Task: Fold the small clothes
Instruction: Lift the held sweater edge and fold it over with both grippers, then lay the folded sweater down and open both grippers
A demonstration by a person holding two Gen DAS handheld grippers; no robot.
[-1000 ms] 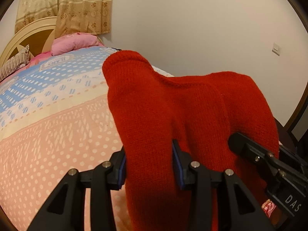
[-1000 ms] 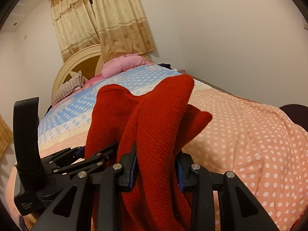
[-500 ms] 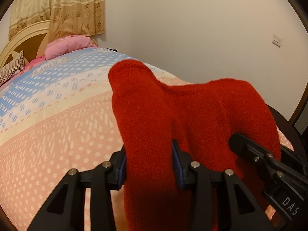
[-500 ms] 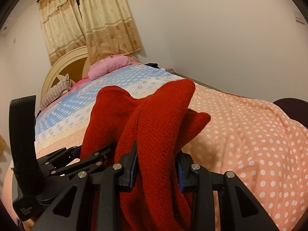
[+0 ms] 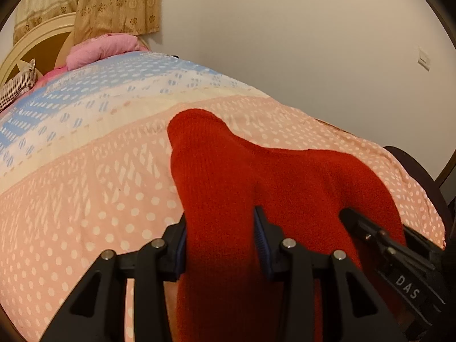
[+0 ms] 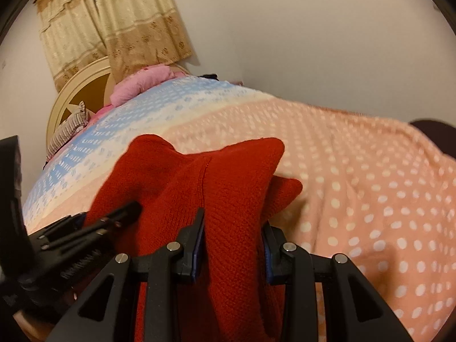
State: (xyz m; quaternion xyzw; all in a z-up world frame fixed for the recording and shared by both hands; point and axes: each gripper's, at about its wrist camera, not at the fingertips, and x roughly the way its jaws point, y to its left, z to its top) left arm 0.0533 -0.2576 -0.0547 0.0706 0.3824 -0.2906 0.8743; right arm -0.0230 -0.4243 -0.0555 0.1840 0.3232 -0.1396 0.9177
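A red knitted garment is bunched between the two grippers above the bed. My left gripper is shut on a thick fold of it, and the cloth rises ahead of the fingers and drapes to the right. My right gripper is shut on another fold of the same garment. The right gripper shows at the lower right of the left wrist view. The left gripper shows at the lower left of the right wrist view. The two grippers are close side by side.
The bed is covered by a spread with pink dotted, cream and blue bands. A pink pillow and a striped pillow lie by the round headboard. Curtains hang behind. A plain wall is on the right.
Both grippers have tipped down toward the bed with the garment held. The red cloth now sits lower in both views, and more of the bedspread shows beyond it.
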